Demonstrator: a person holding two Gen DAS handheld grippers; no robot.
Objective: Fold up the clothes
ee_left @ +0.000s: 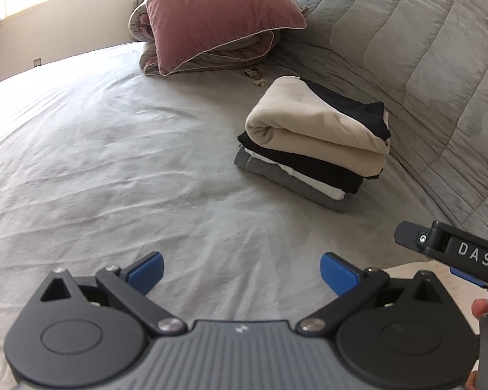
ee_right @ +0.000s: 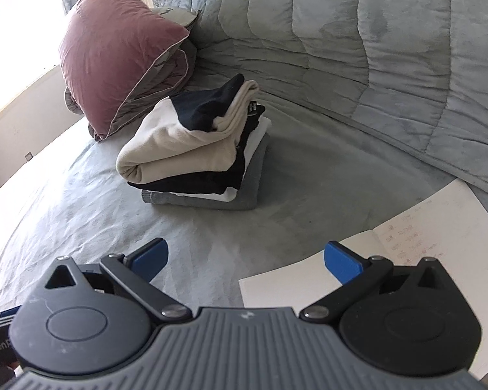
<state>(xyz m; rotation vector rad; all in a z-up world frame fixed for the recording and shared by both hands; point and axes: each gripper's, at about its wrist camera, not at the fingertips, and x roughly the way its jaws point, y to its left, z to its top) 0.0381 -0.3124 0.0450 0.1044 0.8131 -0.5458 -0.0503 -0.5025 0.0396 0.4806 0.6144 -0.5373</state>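
A stack of folded clothes (ee_left: 312, 143) sits on the grey bed sheet (ee_left: 114, 162), a cream-and-black garment on top, then black, white and grey ones. The stack also shows in the right wrist view (ee_right: 195, 149). My left gripper (ee_left: 242, 273) is open and empty, held over the sheet well short of the stack. My right gripper (ee_right: 245, 265) is open and empty too, nearer than the stack; its body shows at the right edge of the left wrist view (ee_left: 452, 250).
A mauve pillow (ee_left: 211, 13) leans on a rolled grey quilt behind the stack. A quilted grey blanket (ee_right: 374, 48) is bunched along the right. An open notebook (ee_right: 390, 253) lies on the bed under my right gripper.
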